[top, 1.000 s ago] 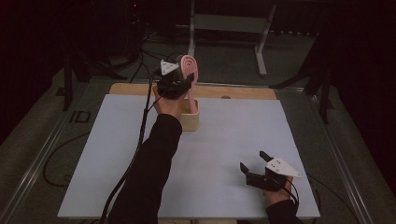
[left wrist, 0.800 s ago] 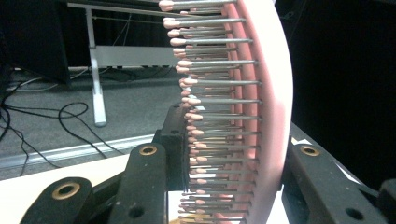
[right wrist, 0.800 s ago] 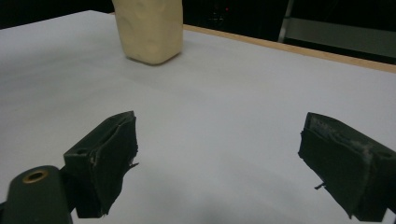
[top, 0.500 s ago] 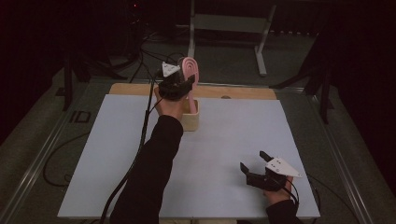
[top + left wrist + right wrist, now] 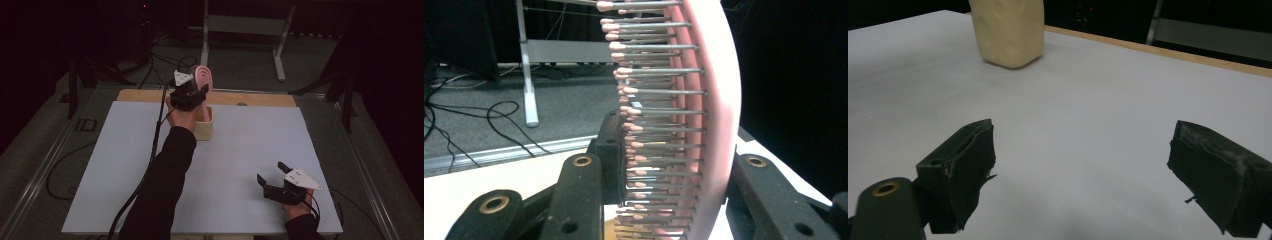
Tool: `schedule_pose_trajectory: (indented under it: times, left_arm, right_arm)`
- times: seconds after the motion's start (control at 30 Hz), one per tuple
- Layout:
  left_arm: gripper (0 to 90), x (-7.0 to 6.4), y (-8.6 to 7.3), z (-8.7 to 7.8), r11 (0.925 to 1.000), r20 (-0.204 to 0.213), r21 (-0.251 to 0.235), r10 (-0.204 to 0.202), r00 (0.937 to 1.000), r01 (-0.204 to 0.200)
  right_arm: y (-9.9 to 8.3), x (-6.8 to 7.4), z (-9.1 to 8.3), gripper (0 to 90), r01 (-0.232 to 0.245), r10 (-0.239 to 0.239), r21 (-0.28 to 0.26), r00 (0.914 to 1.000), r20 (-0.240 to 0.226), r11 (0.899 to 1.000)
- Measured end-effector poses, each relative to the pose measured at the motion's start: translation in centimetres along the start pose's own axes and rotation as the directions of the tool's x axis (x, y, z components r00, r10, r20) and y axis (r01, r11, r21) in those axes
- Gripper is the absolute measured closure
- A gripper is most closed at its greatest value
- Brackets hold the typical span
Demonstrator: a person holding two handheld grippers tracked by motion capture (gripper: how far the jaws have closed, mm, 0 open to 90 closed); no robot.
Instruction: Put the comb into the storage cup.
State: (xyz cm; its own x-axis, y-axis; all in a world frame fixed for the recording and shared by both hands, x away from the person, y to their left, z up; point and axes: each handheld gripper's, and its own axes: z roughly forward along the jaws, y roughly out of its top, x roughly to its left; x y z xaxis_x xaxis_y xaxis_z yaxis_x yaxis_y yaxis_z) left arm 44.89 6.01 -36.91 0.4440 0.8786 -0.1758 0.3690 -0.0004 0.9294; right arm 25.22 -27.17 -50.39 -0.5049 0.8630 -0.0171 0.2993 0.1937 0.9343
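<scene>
A pink hairbrush (image 5: 204, 80) with metal bristles stands upright over a cream holder box (image 5: 205, 126) near the table's far edge. My left gripper (image 5: 196, 96) is shut on the hairbrush; in the left gripper view the pink brush back (image 5: 719, 115) and its bristles sit between the black jaws. My right gripper (image 5: 271, 176) rests low near the front right of the white table (image 5: 260, 145), open, with nothing between its fingers. The right gripper view shows the cream holder box (image 5: 1007, 31) far ahead of its wide-apart jaws.
A wooden strip (image 5: 250, 99) runs along the table's far edge. Behind it stands a metal frame (image 5: 245, 30) on a dark floor with cables (image 5: 165, 60). A cable trails from my left gripper along the sleeve.
The left gripper with the hairbrush has stayed at the holder, shifting only slightly. The right gripper has not moved.
</scene>
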Motion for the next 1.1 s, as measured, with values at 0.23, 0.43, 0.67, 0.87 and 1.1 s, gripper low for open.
schedule_pose_trajectory:
  times: [0.23,0.43,0.67,0.87,1.1]
  left_arm:
    - [63.5,-0.2,-0.3,0.2,0.9999,0.0,0.009,0.008,1.0,-0.008]
    - [63.5,-0.2,-0.5,0.4,0.9999,-0.005,0.012,0.005,1.0,-0.004]
    - [63.4,-0.3,-0.8,0.5,0.9998,-0.001,0.02,0.005,1.0,-0.005]
    - [63.3,-0.5,-1.0,0.7,0.9998,-0.002,0.021,0.002,1.0,-0.002]
    - [63.2,-0.5,-1.3,0.8,0.9996,-0.003,0.027,0.0,1.0,0.0]
  right_arm:
    - [0.0,0.0,0.0,11.1,0.001,-0.001,0.0,1.0,-0.002,1.0]
    - [0.0,0.0,0.0,11.2,0.0,0.0,0.001,1.0,-0.004,1.0]
    - [0.0,0.0,0.1,11.2,0.002,-0.002,0.001,1.0,-0.005,1.0]
    - [0.0,0.1,0.1,11.2,0.001,-0.001,0.003,1.0,-0.003,1.0]
    - [0.0,0.1,0.1,11.2,0.001,-0.001,0.003,1.0,-0.004,1.0]
